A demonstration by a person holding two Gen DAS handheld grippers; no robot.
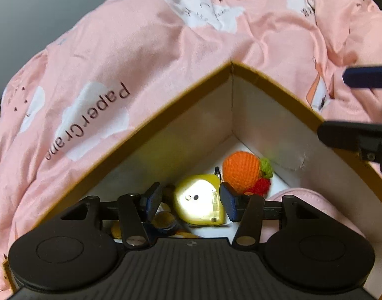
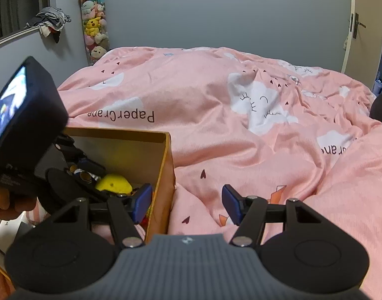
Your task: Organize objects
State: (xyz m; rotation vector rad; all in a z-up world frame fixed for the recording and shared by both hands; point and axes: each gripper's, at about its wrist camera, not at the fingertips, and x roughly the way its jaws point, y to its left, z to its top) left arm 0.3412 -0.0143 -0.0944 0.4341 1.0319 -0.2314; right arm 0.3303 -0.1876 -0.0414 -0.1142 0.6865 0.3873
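Observation:
A cardboard box [image 1: 150, 122] with white inner walls sits on a pink bed cover. Inside lie a yellow tape measure [image 1: 199, 200], a crocheted orange fruit [image 1: 241, 172] with a green leaf and a red bit, and a pink fabric piece [image 1: 316, 207]. My left gripper [image 1: 191, 202] reaches down into the box, open. The tape measure lies between its blue pads [image 1: 229, 205], and the left pad stands clear of it. My right gripper [image 2: 187, 206] hovers open over the box's right wall [image 2: 165, 165] and the cover, holding nothing. Its fingers [image 1: 366, 77] show at the right edge of the left wrist view.
Small round brown and blue items [image 1: 165, 221] lie in the box under the left finger. The pink bed cover [image 2: 241, 130] spreads to the right and behind. A hand [image 2: 5, 200] holds the left gripper's camera unit [image 2: 23, 110]. Plush toys [image 2: 94, 25] hang in the far corner.

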